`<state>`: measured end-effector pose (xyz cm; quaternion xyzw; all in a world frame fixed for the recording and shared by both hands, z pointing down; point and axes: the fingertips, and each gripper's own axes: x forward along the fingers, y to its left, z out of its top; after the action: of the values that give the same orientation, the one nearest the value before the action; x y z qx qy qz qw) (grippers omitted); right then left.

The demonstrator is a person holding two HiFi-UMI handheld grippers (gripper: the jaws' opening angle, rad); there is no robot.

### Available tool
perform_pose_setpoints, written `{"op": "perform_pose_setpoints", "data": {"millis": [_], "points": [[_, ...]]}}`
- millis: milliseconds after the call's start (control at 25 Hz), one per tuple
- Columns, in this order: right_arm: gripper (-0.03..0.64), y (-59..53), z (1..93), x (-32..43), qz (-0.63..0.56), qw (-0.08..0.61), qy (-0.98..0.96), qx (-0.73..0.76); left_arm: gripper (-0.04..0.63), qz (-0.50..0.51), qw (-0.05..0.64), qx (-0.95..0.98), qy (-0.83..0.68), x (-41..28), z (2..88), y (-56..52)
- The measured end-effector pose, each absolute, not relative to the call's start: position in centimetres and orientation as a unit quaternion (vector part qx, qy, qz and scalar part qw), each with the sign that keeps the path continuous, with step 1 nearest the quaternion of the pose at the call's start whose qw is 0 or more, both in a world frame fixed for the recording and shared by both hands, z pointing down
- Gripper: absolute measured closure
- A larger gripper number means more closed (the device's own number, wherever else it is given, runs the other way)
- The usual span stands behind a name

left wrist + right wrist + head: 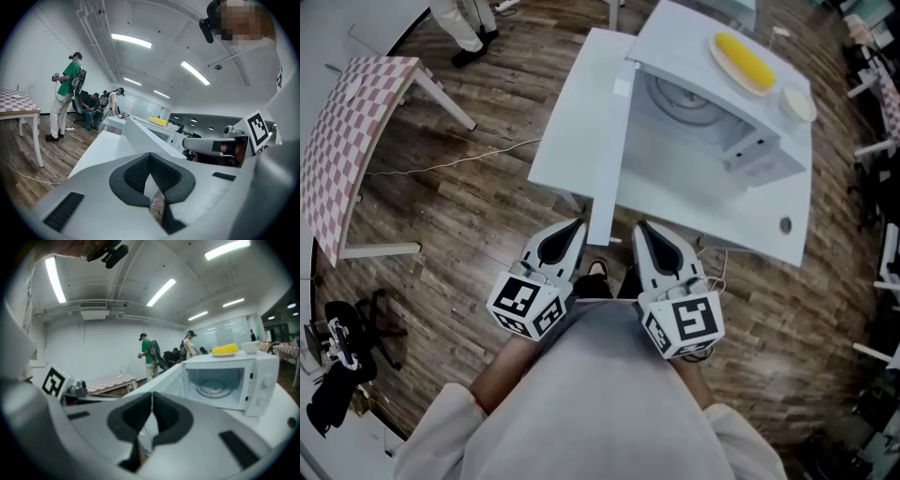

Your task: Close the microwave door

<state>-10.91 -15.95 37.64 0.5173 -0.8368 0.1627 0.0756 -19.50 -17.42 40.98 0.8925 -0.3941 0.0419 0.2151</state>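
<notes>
- The floor (469, 216) is brown wood planks, with a thin pale cord lying across it.
- A smooth white table (567, 131) carries the microwave (684, 42), a boxy white unit with a round glass turntable (213, 387) in its open cavity.
- A table with a pink-and-white checked top (347, 131) stands well apart at the person's left.
- The microwave door (607, 169) is a flat white panel. It stands wide open, swung out from the cavity toward the person.
- In the head view the door's free end lies between the two gripper tips, near both. I cannot tell whether either one touches it.
- The left gripper (572, 230) is white plastic with dark ribbed pads. Its jaws are together at the tips with nothing clamped between them, and the door rises just ahead of it.
- The right gripper (645, 230) is built the same. Its jaws are also pressed together and empty, and it looks into the cavity with the door at its left.
- A pale plate (719, 56) holding a long yellow item (745, 58) sits on the microwave's top.
- A small white bowl (797, 103) sits beside the plate.
</notes>
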Motion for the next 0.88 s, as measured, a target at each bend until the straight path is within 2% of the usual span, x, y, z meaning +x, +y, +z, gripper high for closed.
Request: {"op": "perform_pose_setpoints", "data": {"millis": [880], "points": [[0.592, -15.9, 37.4, -5.6, 0.171, 0.07, -0.81, 0.557, 0.577, 0.036, 0.231, 0.91, -0.344, -12.9, 40.4, -17.3]]}}
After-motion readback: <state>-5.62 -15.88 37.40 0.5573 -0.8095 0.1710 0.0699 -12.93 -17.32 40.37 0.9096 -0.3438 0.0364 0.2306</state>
